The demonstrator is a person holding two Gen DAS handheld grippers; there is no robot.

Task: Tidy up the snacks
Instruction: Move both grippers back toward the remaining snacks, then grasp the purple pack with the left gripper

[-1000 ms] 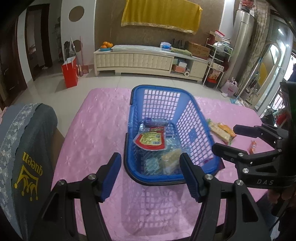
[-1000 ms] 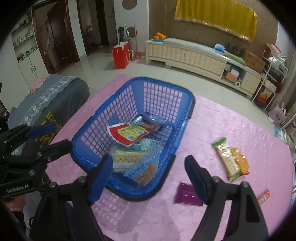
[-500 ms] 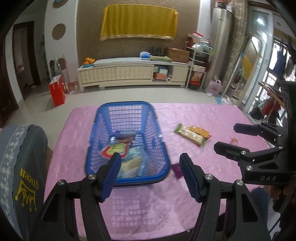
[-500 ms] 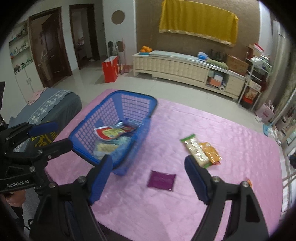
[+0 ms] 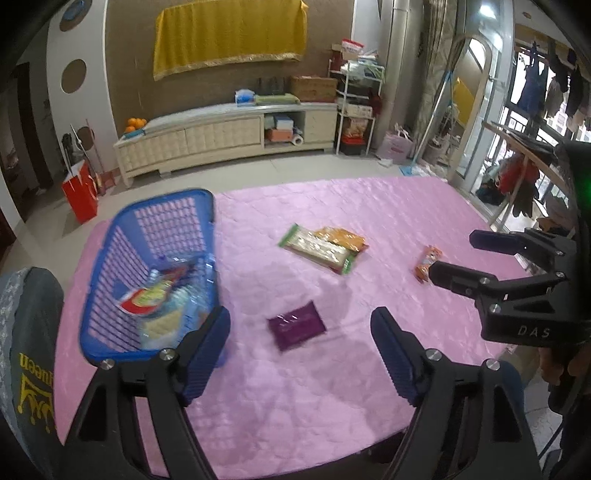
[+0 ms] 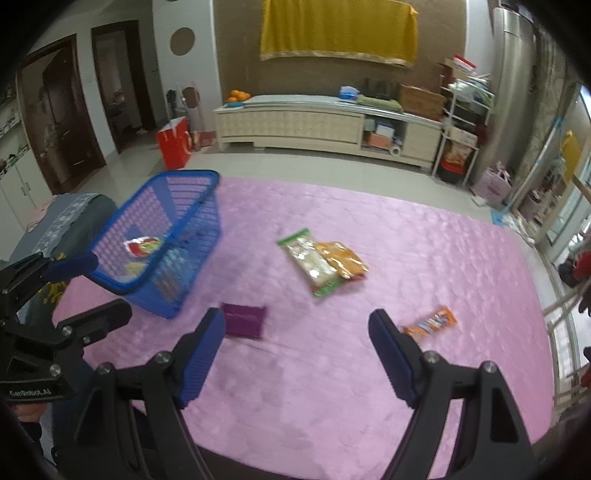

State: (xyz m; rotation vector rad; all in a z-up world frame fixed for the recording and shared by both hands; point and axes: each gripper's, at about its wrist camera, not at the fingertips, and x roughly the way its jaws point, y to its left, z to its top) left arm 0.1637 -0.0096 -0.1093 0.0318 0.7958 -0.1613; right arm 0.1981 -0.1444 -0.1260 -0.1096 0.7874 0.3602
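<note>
Ahead of me a yellow cloth [image 6: 338, 31] hangs on a brown wall [image 6: 240, 74]. Below it runs a long cream cabinet [image 6: 295, 123] with oranges [image 6: 237, 95] at its left end. A red bag [image 6: 173, 142] stands on the pale tiled floor [image 6: 295, 162] near dark doors [image 6: 66, 110]. At the right a wire shelf [image 5: 356, 110] stands crowded, and daylight comes through glass doors [image 5: 476, 110]. A grey chair [image 5: 22, 332] sits to my left.

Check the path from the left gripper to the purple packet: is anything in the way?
Nothing visible. The purple packet lies alone on the pink tablecloth, ahead of the left gripper, whose empty jaws are opening. The blue basket sits off to the side, clear of that line.
</note>
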